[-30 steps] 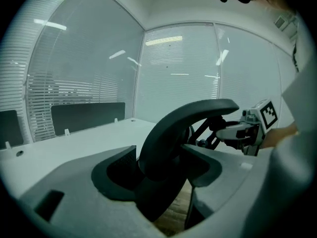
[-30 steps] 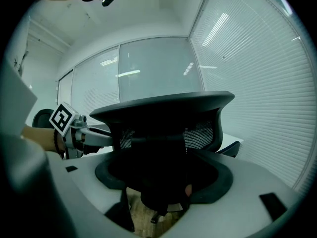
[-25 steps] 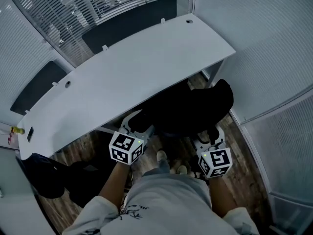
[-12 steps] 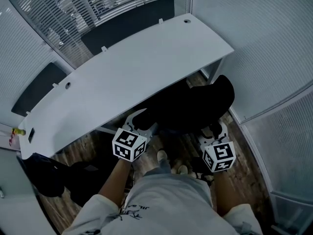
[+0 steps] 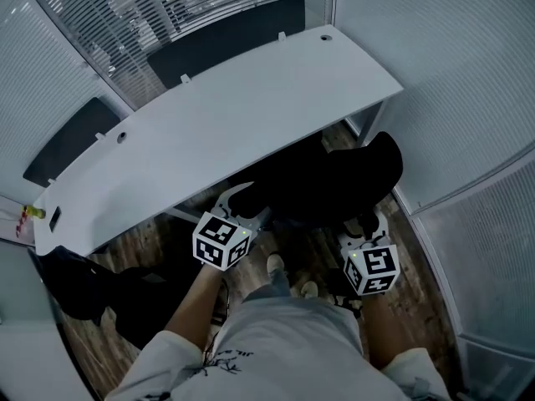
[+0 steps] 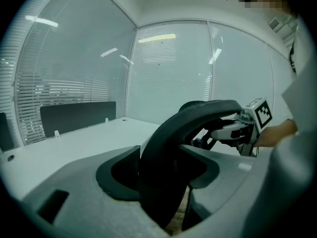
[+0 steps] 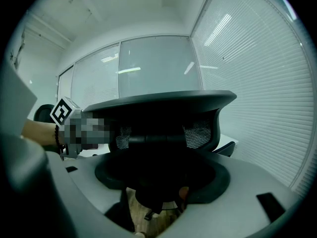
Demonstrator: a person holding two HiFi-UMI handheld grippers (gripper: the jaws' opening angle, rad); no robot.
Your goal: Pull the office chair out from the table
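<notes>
Person is standing right behind the chair, left forearm (image 5: 194,307) and right forearm (image 5: 378,320) both reaching forward and tilting slightly down.

Left gripper (image 5: 251,203) is pinching the left edge of the office chair (image 5: 322,182) backrest. Its jaws have just been closing, and the rim is sitting between the pads in a wide grip.

Right gripper (image 5: 366,224) is clamping the backrest's right end, jaws standing wide with the dark back filling the gap.

Chair seat is sitting tucked under the near edge of the white table (image 5: 226,124), toward its right end, with the backrest sticking out toward the person.

Another dark chair (image 5: 84,286) is sitting on the wood floor (image 5: 418,282) to the left.

Dark divider panels (image 5: 226,32) are lining the table's far edge, with blinds (image 5: 125,15) behind glass beyond.
</notes>
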